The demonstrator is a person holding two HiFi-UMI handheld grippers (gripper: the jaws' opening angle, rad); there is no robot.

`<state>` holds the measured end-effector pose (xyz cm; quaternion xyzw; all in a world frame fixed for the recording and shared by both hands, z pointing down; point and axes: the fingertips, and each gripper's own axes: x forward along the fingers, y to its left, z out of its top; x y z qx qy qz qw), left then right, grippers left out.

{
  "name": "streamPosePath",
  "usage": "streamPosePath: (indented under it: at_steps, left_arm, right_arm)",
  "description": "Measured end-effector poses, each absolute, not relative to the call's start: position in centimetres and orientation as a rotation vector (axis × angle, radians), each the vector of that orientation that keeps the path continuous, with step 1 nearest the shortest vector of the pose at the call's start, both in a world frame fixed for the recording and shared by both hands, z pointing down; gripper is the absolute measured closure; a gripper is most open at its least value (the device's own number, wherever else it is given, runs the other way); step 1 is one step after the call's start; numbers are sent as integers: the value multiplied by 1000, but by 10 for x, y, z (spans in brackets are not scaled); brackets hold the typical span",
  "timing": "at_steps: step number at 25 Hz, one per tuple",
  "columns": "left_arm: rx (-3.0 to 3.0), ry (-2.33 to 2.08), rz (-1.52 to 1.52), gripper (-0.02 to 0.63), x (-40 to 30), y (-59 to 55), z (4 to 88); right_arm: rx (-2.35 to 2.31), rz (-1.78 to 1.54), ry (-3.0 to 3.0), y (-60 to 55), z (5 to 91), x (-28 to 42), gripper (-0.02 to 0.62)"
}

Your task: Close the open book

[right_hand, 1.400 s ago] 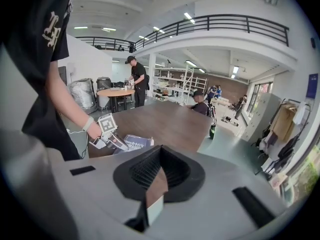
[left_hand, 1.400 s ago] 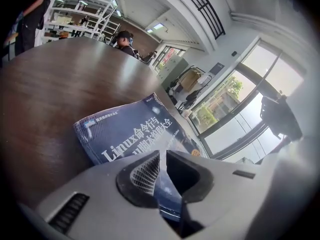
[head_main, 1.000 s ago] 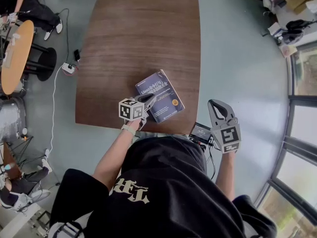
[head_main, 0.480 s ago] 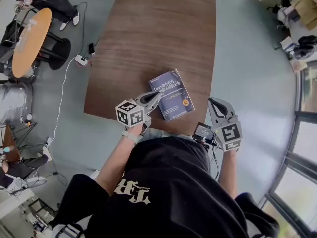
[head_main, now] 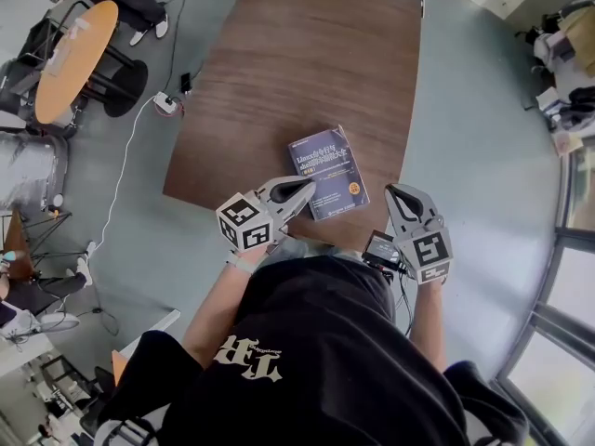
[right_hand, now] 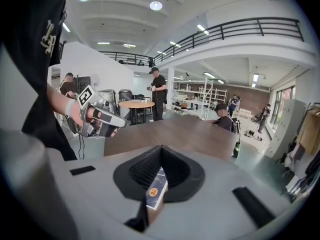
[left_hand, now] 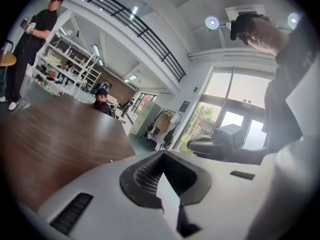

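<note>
Head view: the book point(head_main: 327, 173) lies shut, cover up, on the table point(head_main: 297, 54) by its near edge, just beyond the tip of the left gripper point(head_main: 302, 190) and to the left of the right gripper point(head_main: 400, 195); neither grips it. Left gripper view: jaws clenched together, nothing between them, the tabletop off to their left. Right gripper view: jaws likewise clenched and empty, the book showing beyond them through the slit beneath the tips.

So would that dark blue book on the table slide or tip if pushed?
The book lies flat and closed on the smooth wooden table, so it would probably slide, not tip. It looks fairly thick, so likely stiff and weighty.
</note>
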<state>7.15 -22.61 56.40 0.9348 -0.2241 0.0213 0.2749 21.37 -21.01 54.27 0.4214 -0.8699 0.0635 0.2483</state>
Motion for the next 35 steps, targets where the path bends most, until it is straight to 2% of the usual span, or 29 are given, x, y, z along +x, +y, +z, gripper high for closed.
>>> streamPosePath:
  at_steps: [13,26,35]
  left_arm:
    - [2574,-580,-8,600,121,-183,528]
    - [2507,-694,28,600,157,-144,542]
    - [2518,-701,19,600,128,-124,536]
  right_arm:
    - [1076,164,-2469,-188,536,236,607]
    - [884,140,-2578,-170,540,253,606]
    - [970,218,-2576,-166,537,252,607]
